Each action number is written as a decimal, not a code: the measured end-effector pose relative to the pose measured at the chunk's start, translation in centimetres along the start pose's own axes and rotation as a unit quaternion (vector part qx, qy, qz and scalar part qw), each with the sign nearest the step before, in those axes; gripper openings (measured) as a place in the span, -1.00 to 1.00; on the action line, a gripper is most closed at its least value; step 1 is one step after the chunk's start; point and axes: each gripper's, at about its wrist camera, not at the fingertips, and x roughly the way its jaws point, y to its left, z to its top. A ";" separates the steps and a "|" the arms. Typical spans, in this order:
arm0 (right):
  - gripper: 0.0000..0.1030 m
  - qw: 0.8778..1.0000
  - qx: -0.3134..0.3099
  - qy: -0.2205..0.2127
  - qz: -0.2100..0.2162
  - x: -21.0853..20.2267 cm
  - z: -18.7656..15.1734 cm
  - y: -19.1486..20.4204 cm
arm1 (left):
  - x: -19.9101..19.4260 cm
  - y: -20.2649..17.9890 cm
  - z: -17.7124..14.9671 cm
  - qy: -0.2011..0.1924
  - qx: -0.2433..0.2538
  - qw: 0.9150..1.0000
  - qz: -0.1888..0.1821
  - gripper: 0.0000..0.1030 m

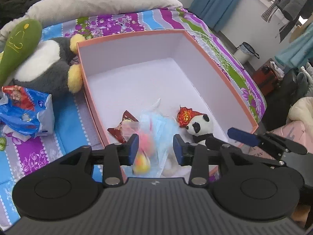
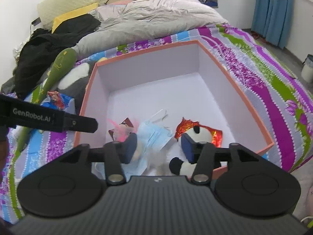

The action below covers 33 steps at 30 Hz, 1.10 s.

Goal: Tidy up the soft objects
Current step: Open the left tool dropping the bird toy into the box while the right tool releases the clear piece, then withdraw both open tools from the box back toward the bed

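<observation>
A large pink-rimmed box (image 1: 92, 101) with a white inside sits on the bed; it also shows in the right wrist view (image 2: 86, 101). Near its front lie blue face masks (image 1: 162, 125) (image 2: 154, 135), a small panda plush (image 1: 197, 127) (image 2: 201, 135) with red foil (image 1: 184, 116), a dark red wrapper (image 1: 117, 131) and a blurred pink and yellow soft toy (image 1: 141, 161). My left gripper (image 1: 156, 149) is open above the masks and toy. My right gripper (image 2: 158, 149) is open above the masks and panda. Neither holds anything.
Left of the box lie a grey and white penguin plush (image 1: 45, 68), a green plush (image 1: 17, 45) and a blue tissue pack (image 1: 27, 113). A crumpled duvet (image 2: 148, 17) and black clothes (image 2: 50, 45) cover the far bed. The bed's edge drops off at right.
</observation>
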 end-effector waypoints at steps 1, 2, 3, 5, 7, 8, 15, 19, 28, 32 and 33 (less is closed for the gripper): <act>0.04 1.000 0.002 -0.001 0.002 -0.1 0.0 -0.1 | -0.1 -0.1 -0.1 -0.001 0.004 1.000 0.001 -0.14; 0.04 1.000 0.004 -0.003 0.004 -0.2 -0.1 -0.2 | -0.2 -0.2 -0.2 -0.003 0.006 1.000 0.004 -0.14; 0.04 1.000 0.006 -0.006 0.003 -0.3 -0.2 -0.2 | -0.4 -0.3 -0.3 -0.007 0.009 1.000 0.007 -0.14; 0.04 1.000 0.010 -0.015 0.002 -0.7 -0.4 -0.3 | -0.8 -0.5 -0.6 -0.015 0.015 1.000 0.009 -0.14; 0.04 1.000 0.015 -0.023 0.008 -1.1 -0.7 -0.3 | -1.3 -0.7 -0.9 -0.025 0.019 0.999 0.010 -0.14; 0.04 0.999 0.016 -0.028 0.008 -1.4 -0.9 -0.3 | -1.5 -0.9 -1.1 -0.031 0.022 0.999 0.011 -0.14; 0.04 0.998 -0.003 -0.067 0.013 -3.2 -1.9 0.0 | -3.4 -1.2 -2.5 -0.073 0.032 0.997 0.013 -0.14; 0.04 0.997 -0.005 -0.079 0.017 -4.1 -2.7 0.2 | -5.0 -1.8 -3.4 -0.100 0.051 0.993 0.022 -0.14; 0.04 0.993 0.014 -0.117 0.029 -6.6 -4.7 0.8 | -8.4 -3.0 -6.4 -0.150 0.073 0.986 0.020 -0.13; 0.04 0.991 0.017 -0.128 0.038 -7.7 -5.5 1.4 | -9.8 -2.5 -8.4 -0.166 0.061 0.984 0.010 -0.13; 0.04 0.991 0.016 -0.129 0.042 -7.9 -5.7 1.6 | -10.2 -2.3 -8.9 -0.169 0.056 0.984 0.009 -0.13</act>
